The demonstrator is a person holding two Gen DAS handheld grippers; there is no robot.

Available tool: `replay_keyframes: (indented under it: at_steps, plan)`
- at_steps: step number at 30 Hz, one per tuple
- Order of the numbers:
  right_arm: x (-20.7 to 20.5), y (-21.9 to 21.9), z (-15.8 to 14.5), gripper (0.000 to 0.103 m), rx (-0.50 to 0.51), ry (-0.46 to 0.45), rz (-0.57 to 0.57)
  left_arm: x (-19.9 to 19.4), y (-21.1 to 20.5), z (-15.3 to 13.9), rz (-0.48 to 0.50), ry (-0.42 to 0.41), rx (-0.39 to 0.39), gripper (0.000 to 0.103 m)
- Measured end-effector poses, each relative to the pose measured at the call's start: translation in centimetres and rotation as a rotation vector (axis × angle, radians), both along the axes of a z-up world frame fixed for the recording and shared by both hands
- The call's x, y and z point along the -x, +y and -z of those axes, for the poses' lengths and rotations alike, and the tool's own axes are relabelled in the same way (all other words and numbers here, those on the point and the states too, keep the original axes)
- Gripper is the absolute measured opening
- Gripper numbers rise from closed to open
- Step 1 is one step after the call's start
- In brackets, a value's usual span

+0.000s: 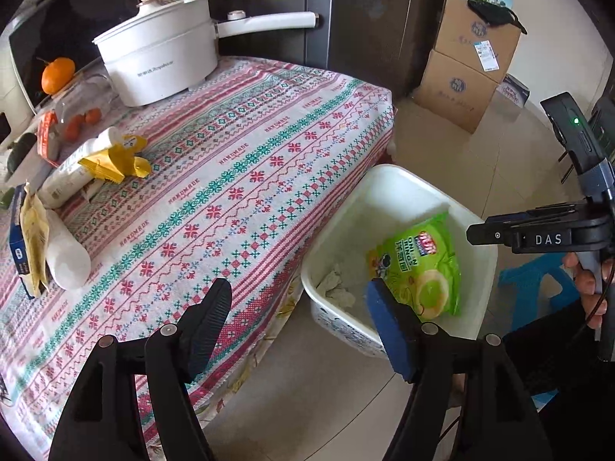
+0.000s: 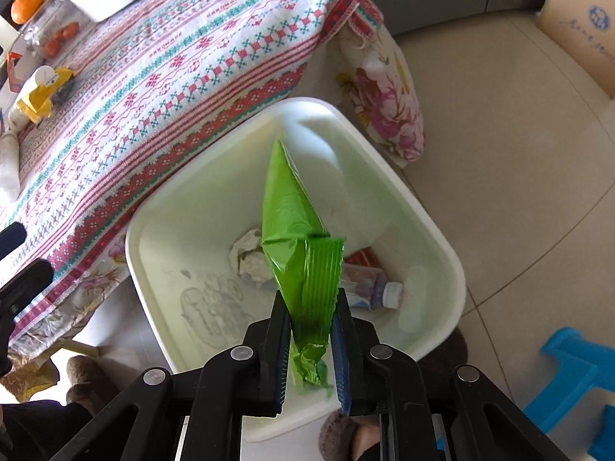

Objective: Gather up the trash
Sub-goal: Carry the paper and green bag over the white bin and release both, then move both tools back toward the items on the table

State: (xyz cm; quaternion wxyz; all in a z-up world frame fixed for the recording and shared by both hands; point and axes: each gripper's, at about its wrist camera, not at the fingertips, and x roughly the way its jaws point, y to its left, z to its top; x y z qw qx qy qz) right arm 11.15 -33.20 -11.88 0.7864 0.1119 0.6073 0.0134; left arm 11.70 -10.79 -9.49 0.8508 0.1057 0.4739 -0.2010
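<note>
A green snack bag hangs over the white trash bin, its crimped end between the jaws of my right gripper, which stand slightly apart around it. The bag also shows in the left wrist view inside the bin. In the bin lie crumpled tissue and a small bottle. My left gripper is open and empty above the table's front edge. On the table's left lie a yellow wrapper, white bottles and a torn packet.
The patterned tablecloth covers the table. A white pot, an orange and small tomatoes stand at the back. Cardboard boxes sit on the tiled floor. A blue stool stands at the right.
</note>
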Motion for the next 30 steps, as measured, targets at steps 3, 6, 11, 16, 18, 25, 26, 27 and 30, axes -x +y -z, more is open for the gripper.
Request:
replay_keyframes:
  at_steps: [3,6,11,16,18,25,26,27,30]
  plan:
    - [-0.4,0.3,0.0,0.038,-0.004,0.000,0.014,0.1,0.8,-0.3,-0.013,-0.008,0.001,0.078]
    - [-0.3,0.6,-0.8,0.053,-0.022,-0.023,0.026,0.2,1.8,-0.6,-0.035,-0.009,0.010,0.079]
    - [-0.4,1.5,-2.1,0.065,-0.026,-0.063,0.016,0.1,3.6,-1.2,-0.079,-0.014,0.022,0.080]
    - [-0.9,3.4,-3.4,0.070,-0.020,-0.098,-0.015,-0.2,6.4,-2.1,-0.146,-0.023,0.031,0.080]
    - [-1.1,4.4,-4.0,0.071,-0.024,-0.115,-0.030,-0.5,7.9,-2.6,-0.181,-0.027,0.032,0.080]
    - [-2.4,8.0,-5.9,0.077,0.000,-0.164,-0.099,-2.5,15.1,-4.5,-0.375,-0.054,0.028,0.080]
    - [-2.6,8.6,-6.2,0.078,0.004,-0.168,-0.109,-2.9,16.3,-4.9,-0.406,-0.059,0.032,0.080]
    - [-3.0,9.1,-6.4,0.078,0.007,-0.172,-0.119,-3.2,17.5,-5.3,-0.439,-0.066,0.035,0.080]
    - [-3.9,10.8,-7.1,0.079,0.011,-0.177,-0.145,-4.5,21.0,-6.1,-0.535,-0.076,0.044,0.079]
